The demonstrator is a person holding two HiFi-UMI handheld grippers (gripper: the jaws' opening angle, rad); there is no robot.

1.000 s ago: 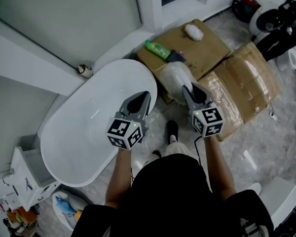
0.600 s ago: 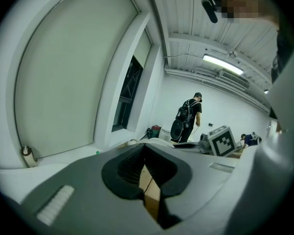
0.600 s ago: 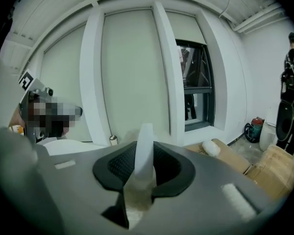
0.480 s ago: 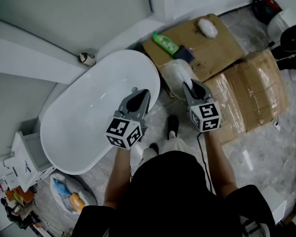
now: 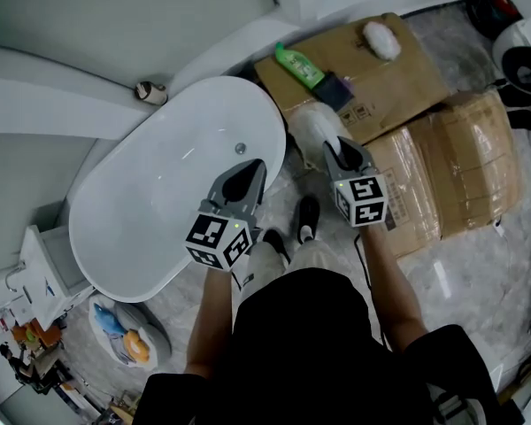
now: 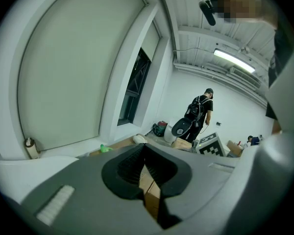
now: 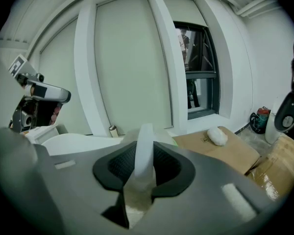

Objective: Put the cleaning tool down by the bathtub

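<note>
The cleaning tool is a white rounded pad with a pale upright handle. My right gripper is shut on that handle and holds the tool over the floor just off the right end of the white oval bathtub. In the right gripper view the handle stands between the dark pads, with the tub rim to the left. My left gripper hangs over the tub's near right rim, jaws together with nothing in them.
Flattened cardboard covers the floor right of the tub, with a green bottle, a dark pouch and a white fluffy lump on it. A person with a backpack stands far off. The person's own shoe is below the tool.
The head view has swung, so the tub and cardboard sit differently in frame. Both grippers drifted slightly toward the person. The right gripper kept its hold on the tool.
</note>
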